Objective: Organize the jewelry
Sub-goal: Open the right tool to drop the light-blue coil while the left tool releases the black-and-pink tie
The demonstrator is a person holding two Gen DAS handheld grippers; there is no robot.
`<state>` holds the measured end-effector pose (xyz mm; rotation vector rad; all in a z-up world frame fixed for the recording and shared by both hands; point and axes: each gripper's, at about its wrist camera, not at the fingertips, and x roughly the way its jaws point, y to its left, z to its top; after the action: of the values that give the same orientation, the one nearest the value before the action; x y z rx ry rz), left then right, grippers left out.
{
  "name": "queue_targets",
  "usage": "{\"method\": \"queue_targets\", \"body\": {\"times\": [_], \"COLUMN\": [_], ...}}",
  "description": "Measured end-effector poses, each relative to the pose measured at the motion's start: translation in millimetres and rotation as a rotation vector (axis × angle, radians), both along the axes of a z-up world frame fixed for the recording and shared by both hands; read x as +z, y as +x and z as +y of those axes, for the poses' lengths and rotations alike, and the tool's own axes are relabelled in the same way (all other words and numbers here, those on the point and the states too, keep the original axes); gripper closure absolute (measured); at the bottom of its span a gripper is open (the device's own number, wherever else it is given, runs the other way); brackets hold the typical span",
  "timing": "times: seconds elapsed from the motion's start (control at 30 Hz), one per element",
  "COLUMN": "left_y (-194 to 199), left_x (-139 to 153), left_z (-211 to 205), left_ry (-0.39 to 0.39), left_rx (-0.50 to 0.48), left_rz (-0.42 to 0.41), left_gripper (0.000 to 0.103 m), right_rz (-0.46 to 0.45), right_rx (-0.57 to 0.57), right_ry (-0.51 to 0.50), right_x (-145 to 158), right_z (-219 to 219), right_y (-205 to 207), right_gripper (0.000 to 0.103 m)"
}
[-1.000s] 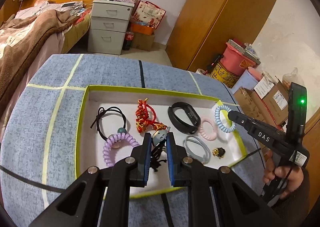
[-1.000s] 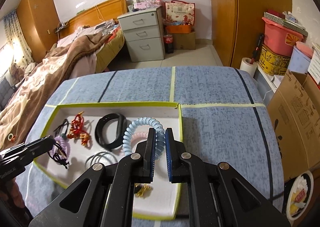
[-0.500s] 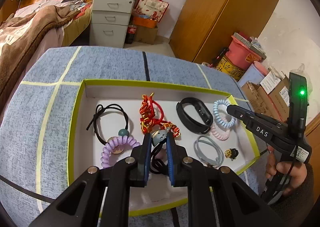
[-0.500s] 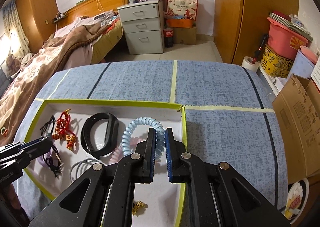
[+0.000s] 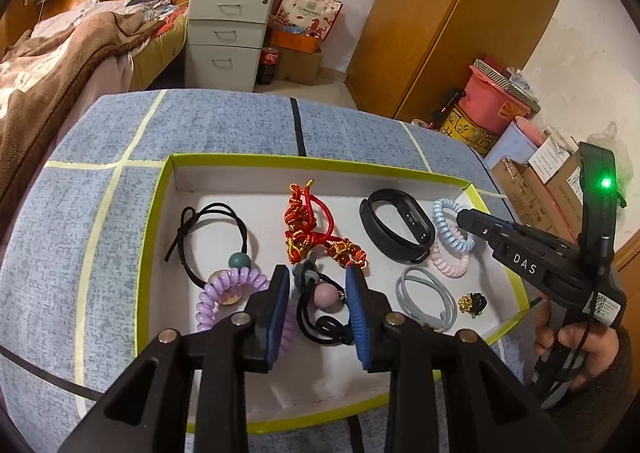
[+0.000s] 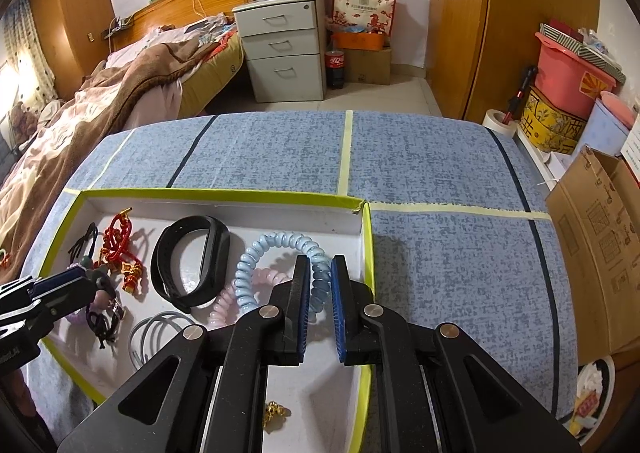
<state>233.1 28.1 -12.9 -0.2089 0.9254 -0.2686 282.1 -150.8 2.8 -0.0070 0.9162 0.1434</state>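
A white tray with a green rim [image 5: 160, 213] [image 6: 224, 195] holds the jewelry. My left gripper [image 5: 318, 277] [image 6: 86, 277] hangs low over it. Its jaws are opening around a black hair tie with a pink bead [image 5: 326, 295] [image 6: 100, 299], which lies loose on the tray floor. My right gripper [image 6: 320, 267] [image 5: 464, 218] still pinches a blue coil hair tie [image 6: 272, 243] [image 5: 450, 229] at the tray's right end, jaws just beginning to open. The coil rests on a pink coil [image 5: 448, 263].
The tray also holds a black wristband [image 5: 396, 229], a red knotted bracelet [image 5: 312, 221], a purple coil [image 5: 224, 285], a black tie with a green bead [image 5: 212, 237], grey ties [image 5: 426, 293] and a gold piece [image 5: 472, 303]. A bed lies left, cardboard boxes [image 6: 600, 237] right.
My left jaws have spread and the black hair tie with the pink bead now lies free on the tray floor. The right gripper has carried the blue coil down onto the pink coil.
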Motion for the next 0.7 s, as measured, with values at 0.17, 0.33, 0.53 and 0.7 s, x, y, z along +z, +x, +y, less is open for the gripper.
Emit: {"method": "queue_targets", "body": {"times": [0.17,0.33,0.53,0.7], "left_y": [-1.6,-5.7,-17.8,-31.2], "left_x": [2.5,7.8,16.7,23.1], "left_z": [-1.8,-6.7,-12.3,-13.3], "left_ry": [0.024,0.060,0.112,0.115], "left_rx": [0.011,0.014,0.029,0.049], "left_rz": [-0.003,-0.020,-0.058,-0.074], "left_gripper": [0.062,0.058,0.055,0.051], "right_rz": [-0.001,-0.013,-0.045,-0.075], "right_rx": [0.001,0.031,0.020,0.015], "right_ry": [0.012,0.032,0.037,0.052], "right_x": [0.6,4.2,14.1,25.5], "right_z": [1.1,3.5,5.3,5.3], "right_y": [-2.6,-10.8,-24.7,-43.2], "right_gripper": [0.086,0.070,0.067,0.067]}}
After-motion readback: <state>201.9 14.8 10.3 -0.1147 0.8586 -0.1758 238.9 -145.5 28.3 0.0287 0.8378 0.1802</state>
